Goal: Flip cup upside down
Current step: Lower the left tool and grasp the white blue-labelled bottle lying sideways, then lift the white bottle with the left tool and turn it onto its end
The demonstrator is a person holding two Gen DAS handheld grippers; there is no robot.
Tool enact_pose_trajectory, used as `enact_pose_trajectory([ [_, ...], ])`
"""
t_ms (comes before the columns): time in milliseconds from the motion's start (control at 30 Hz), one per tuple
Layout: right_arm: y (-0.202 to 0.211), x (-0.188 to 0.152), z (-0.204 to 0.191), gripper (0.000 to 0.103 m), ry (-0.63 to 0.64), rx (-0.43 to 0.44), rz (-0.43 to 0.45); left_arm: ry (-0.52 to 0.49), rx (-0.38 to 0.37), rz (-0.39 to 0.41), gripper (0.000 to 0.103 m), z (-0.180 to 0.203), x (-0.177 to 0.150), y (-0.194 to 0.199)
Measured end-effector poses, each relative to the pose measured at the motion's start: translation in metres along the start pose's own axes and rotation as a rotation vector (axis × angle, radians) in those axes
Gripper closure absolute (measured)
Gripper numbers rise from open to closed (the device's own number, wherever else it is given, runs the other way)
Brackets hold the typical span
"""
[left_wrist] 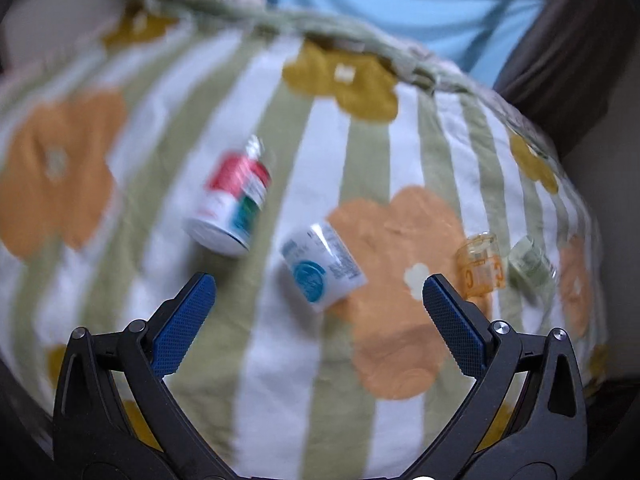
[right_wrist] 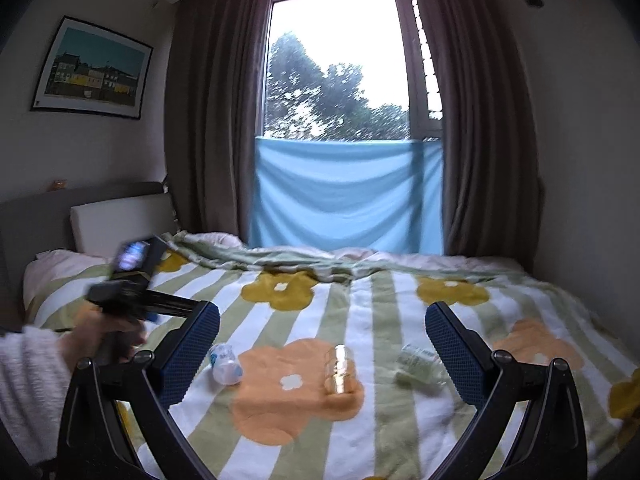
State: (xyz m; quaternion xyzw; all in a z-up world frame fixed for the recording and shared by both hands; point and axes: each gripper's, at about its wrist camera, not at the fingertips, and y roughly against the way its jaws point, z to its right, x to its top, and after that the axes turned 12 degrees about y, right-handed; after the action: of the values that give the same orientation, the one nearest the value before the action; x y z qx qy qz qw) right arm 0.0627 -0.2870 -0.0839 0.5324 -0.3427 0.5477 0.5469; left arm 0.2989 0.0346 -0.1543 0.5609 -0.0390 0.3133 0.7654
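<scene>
Several small cups lie spread on a flowered, striped blanket point(left_wrist: 360, 152). A red, white and green printed cup point(left_wrist: 232, 204) lies on its side at the left. On its side just ahead of my left gripper point(left_wrist: 320, 284) is a white cup with a blue logo point(left_wrist: 320, 266); the gripper is open and holds nothing. An orange see-through cup point(right_wrist: 340, 368) looks upright on an orange flower. A clear greenish cup point(right_wrist: 418, 364) lies to its right. My right gripper point(right_wrist: 323, 308) hovers open above the bed, short of the cups.
A person's hand point(right_wrist: 100, 332) in a white sleeve point(right_wrist: 28, 380) holds the left tool at the right wrist view's left edge. Beyond the bed are a headboard point(right_wrist: 120, 216), a pillow, grey curtains point(right_wrist: 488, 120), a window with blue cloth point(right_wrist: 344, 196) and a framed picture point(right_wrist: 92, 68).
</scene>
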Motion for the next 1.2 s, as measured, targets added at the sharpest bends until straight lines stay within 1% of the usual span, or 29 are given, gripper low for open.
enact_pose_trajectory([
  [33,-0.007,-0.005,0.002,0.000,-0.006,0.022,-0.014,0.016,0.004,-0.021,0.000,0.000,0.000,-0.014],
  [100,-0.019,-0.013,0.003,0.000,-0.006,0.041,-0.039,0.011,0.023,-0.057,0.000,0.005,-0.001,-0.039],
  [200,-0.039,-0.027,0.006,0.000,0.003,0.035,-0.082,-0.006,0.079,-0.092,0.000,0.011,-0.001,-0.072],
  [267,-0.050,-0.035,0.008,0.000,-0.003,0.036,-0.101,0.007,0.096,-0.123,0.000,0.012,-0.001,-0.092],
  [333,-0.060,-0.042,0.011,0.000,-0.015,0.049,-0.122,0.025,0.108,-0.143,0.001,0.012,0.001,-0.107],
  [467,-0.069,-0.049,0.013,0.000,-0.025,0.058,-0.136,0.038,0.150,-0.168,0.001,0.008,0.007,-0.126],
  [567,-0.072,-0.050,0.014,0.000,-0.033,0.066,-0.136,0.065,0.155,-0.211,0.011,0.005,0.009,-0.141],
  [633,-0.074,-0.050,0.014,0.000,-0.036,0.070,-0.137,0.086,0.143,-0.239,0.019,0.003,0.008,-0.148],
  [700,-0.074,-0.050,0.013,0.000,-0.037,0.071,-0.136,0.094,0.122,-0.253,0.031,0.003,0.006,-0.152],
  [733,-0.073,-0.050,0.014,0.000,-0.038,0.072,-0.136,0.093,0.114,-0.253,0.032,0.005,0.005,-0.152],
  [867,-0.073,-0.049,0.013,0.000,-0.038,0.071,-0.134,0.055,0.111,-0.248,0.033,0.012,0.004,-0.150],
  [1000,-0.073,-0.049,0.014,0.000,-0.038,0.071,-0.135,0.044,0.082,-0.259,0.034,0.016,0.003,-0.144],
  [1100,-0.071,-0.047,0.013,0.000,-0.043,0.069,-0.132,0.023,0.050,-0.262,0.034,0.022,-0.003,-0.130],
  [1200,-0.064,-0.043,0.010,0.000,-0.048,0.066,-0.123,-0.029,0.018,-0.260,0.034,0.035,-0.014,-0.109],
])
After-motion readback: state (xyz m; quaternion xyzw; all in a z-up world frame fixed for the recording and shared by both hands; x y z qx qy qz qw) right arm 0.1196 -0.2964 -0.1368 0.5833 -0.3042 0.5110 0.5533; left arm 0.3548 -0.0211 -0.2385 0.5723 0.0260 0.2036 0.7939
